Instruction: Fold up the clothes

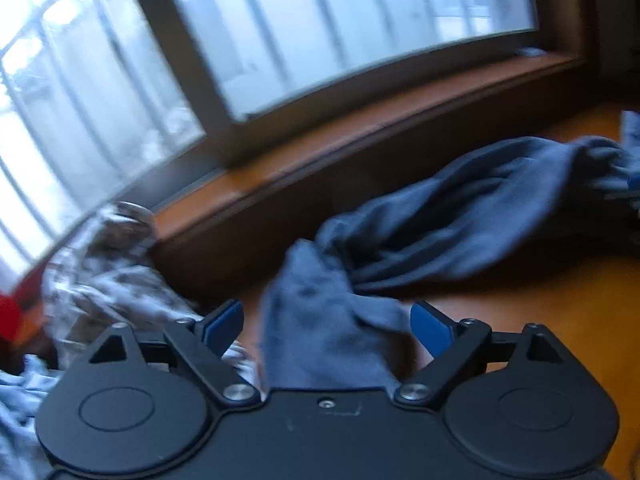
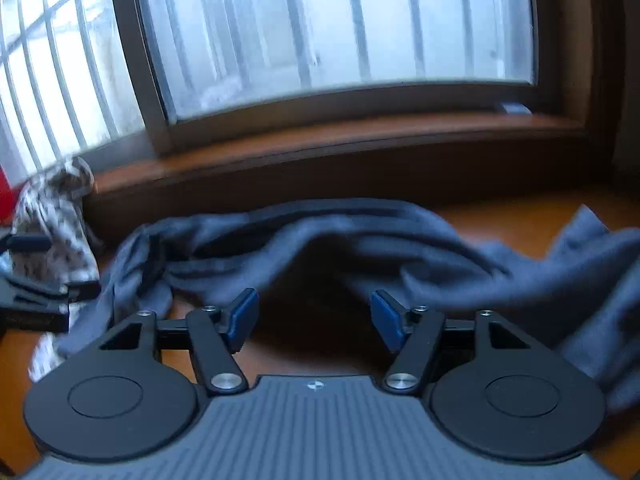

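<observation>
Left gripper (image 1: 327, 326): my blue-padded fingers are spread wide; a fold of the blue-grey knit garment (image 1: 460, 216) lies between them, gripped by neither pad.
Right gripper (image 2: 314, 320): my fingers are spread wide with nothing between them, just in front of the garment's bunched ridge.
Garment (image 2: 360, 248): crumpled in a long heap across the orange-brown wooden table (image 2: 520, 216), below the wooden window sill (image 2: 320, 140).
Patterned white-and-brown cloth (image 1: 108, 280): heaped at far left by the sill.
Image quality: both views motion-blurred.

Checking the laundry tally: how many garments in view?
2, maybe more hidden: a blue-grey garment bunched across the table, and a patterned garment heaped at the left by the window.
</observation>
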